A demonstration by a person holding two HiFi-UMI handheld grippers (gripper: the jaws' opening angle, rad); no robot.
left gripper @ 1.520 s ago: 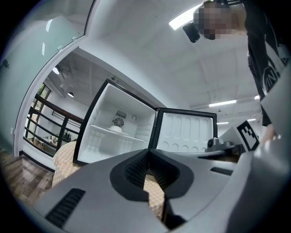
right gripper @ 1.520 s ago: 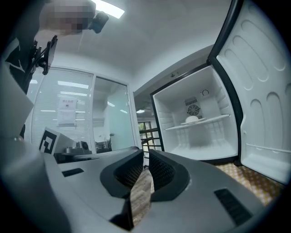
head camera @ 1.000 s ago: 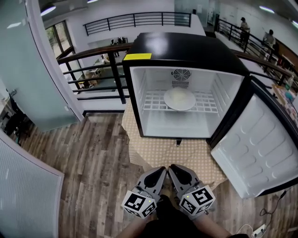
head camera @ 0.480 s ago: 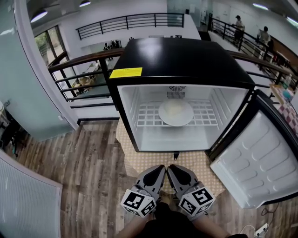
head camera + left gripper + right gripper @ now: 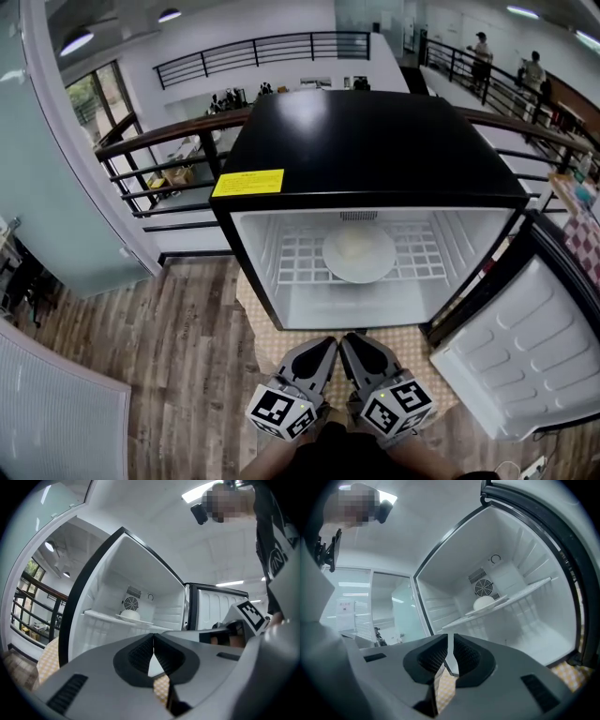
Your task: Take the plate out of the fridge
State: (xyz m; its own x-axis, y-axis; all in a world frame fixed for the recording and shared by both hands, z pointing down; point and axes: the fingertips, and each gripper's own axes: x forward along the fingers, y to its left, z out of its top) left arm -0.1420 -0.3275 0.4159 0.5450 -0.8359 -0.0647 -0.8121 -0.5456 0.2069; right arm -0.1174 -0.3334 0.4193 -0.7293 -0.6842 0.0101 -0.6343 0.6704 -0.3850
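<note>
A small black fridge (image 5: 366, 141) stands open on the floor, its door (image 5: 520, 352) swung out to the right. On its white wire shelf (image 5: 300, 255) lies a white plate (image 5: 359, 253); the same plate (image 5: 130, 616) (image 5: 484, 603) shows in both gripper views with a pale mound on it. My left gripper (image 5: 325, 349) and right gripper (image 5: 349, 345) sit side by side just in front of the fridge's opening, low and short of the shelf. Both are shut with nothing between the jaws, tips nearly touching each other.
A patterned beige mat (image 5: 281, 339) lies under the fridge on the wood floor (image 5: 159, 356). A black railing (image 5: 169, 150) runs behind the fridge. A glass partition (image 5: 56, 197) stands at the left. Two people (image 5: 480, 56) are far off at the back right.
The view has moved closer and higher over the fridge, so more of its black top shows and the opening looks shallower. The grippers keep their place, shut.
</note>
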